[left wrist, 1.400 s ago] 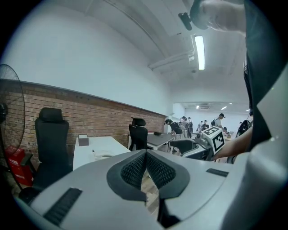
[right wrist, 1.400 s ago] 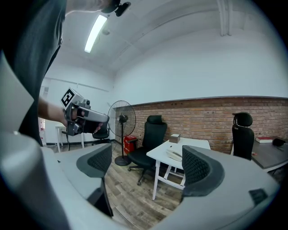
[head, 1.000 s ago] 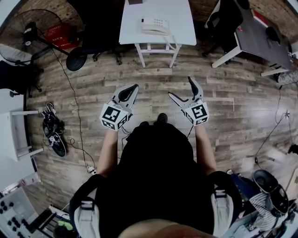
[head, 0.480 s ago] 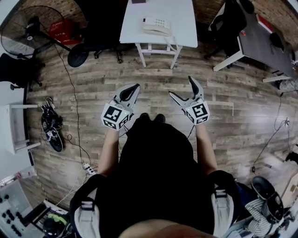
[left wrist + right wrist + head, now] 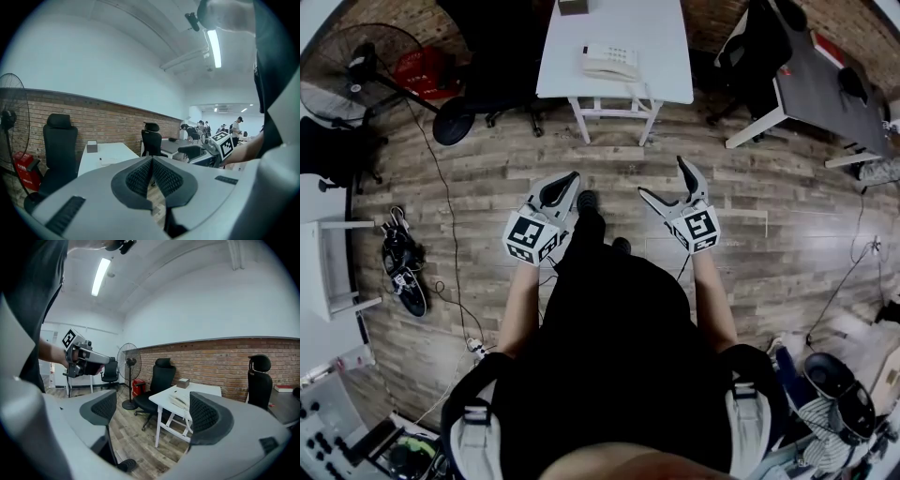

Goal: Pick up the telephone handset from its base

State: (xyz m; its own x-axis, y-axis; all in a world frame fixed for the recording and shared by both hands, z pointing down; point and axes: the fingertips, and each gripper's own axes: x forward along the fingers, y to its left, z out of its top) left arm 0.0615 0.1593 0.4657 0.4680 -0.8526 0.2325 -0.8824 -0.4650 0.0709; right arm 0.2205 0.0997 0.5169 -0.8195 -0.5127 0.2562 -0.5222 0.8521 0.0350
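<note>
The cream-white plastic telephone handset (image 5: 607,73) lies on its cream-white push-button base (image 5: 617,54), with nothing touching it. The phone sits on the white rectangular table (image 5: 666,37), at 12 o'clock from the person in the head view. A coiled cord (image 5: 645,90) hangs over the table's near edge at the phone's 5 o'clock. A small grey box (image 5: 573,7) sits at the table's far edge, at 11 o'clock from the phone.

Both tools are held over the brown wood-plank floor (image 5: 787,225), well apart from the table. The left gripper (image 5: 570,178), at 7 o'clock from the phone, has its jaws pressed together, ribbed pads meeting, with nothing between them. The right gripper (image 5: 664,178), at 5 o'clock from the phone, has its jaws spread wide and holds nothing. In its own view the distant table and phone show through the gap, just left of the right-hand pad.

A black office chair (image 5: 492,42) stands at 9 o'clock from the table. Beyond it are a red crate (image 5: 422,67) and a black pedestal fan (image 5: 337,70). A grey desk (image 5: 825,75) stands at 3 o'clock from the table, and a pair of black-and-white trainers (image 5: 403,267) lies at 9 o'clock from the person
</note>
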